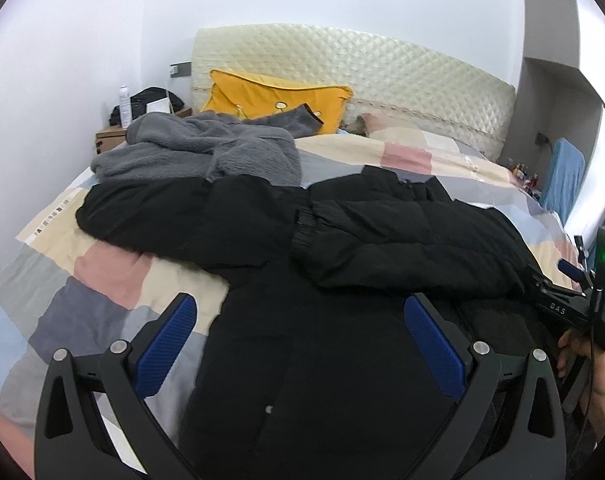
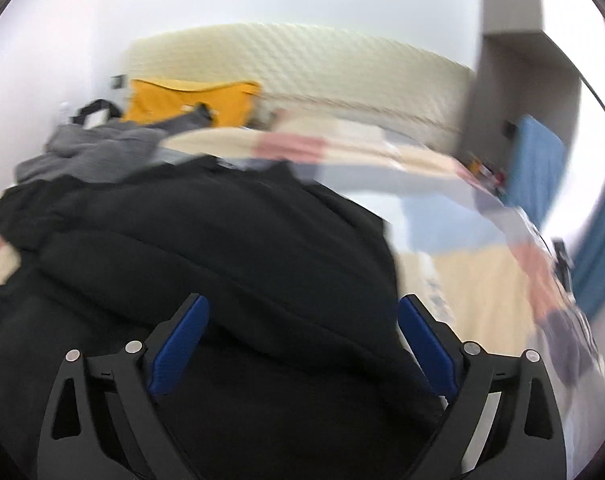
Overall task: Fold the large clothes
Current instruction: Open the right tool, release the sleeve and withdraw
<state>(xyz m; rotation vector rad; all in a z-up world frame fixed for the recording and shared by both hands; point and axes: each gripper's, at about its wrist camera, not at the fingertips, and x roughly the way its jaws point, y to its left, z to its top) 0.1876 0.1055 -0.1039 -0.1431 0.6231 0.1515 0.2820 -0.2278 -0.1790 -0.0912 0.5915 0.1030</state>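
Observation:
A large black padded jacket [image 1: 322, 320] lies spread on the bed, one sleeve [image 1: 402, 240] folded across its body. My left gripper [image 1: 298, 312] is open and empty, hovering over the jacket's lower part. My right gripper [image 2: 302, 312] is open and empty above the jacket's right side [image 2: 222, 248]; that view is motion-blurred. The right gripper's body also shows at the right edge of the left wrist view [image 1: 570, 304], next to the jacket's right edge.
A grey fleece garment [image 1: 198, 148] lies behind the jacket. A yellow pillow [image 1: 274, 100] leans on the quilted headboard [image 1: 402, 80]. The patchwork bedcover [image 1: 102, 280] shows left and right of the jacket. A nightstand [image 1: 110, 136] with clutter stands far left.

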